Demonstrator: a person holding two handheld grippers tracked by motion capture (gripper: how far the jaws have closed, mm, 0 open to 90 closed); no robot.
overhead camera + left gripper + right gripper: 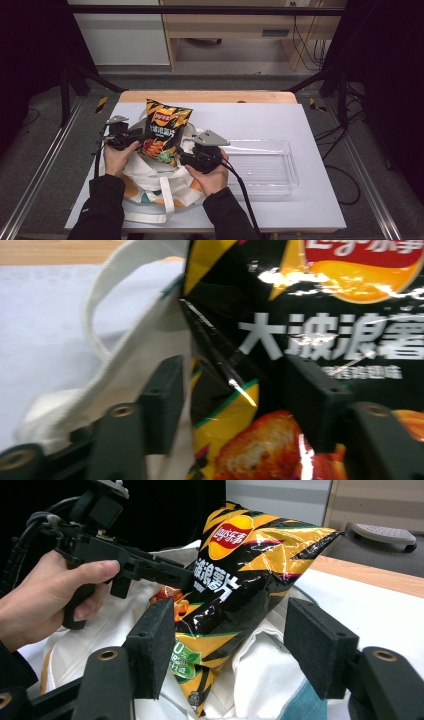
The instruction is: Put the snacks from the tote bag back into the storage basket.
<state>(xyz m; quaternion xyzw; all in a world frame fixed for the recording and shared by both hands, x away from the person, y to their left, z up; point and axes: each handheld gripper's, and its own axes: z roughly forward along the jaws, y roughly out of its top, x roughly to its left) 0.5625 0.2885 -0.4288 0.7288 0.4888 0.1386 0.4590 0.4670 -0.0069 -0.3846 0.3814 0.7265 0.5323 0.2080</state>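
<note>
My left gripper (134, 138) pinches a bag of Lay's chips (164, 131), Chinese lettering across its front, over the tote bag (150, 186). My right gripper (235, 645) waits just below it, jaws wide. I judge the chips are mid-transfer; next comes a steady lift or lowering.

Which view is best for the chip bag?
Right gripper view: the chip bag shows nearly whole, logo to bottom corner, with the left gripper at its edge. The high view has it small, above the tote bag. The left gripper view is a blurred close-up of its print.
</note>
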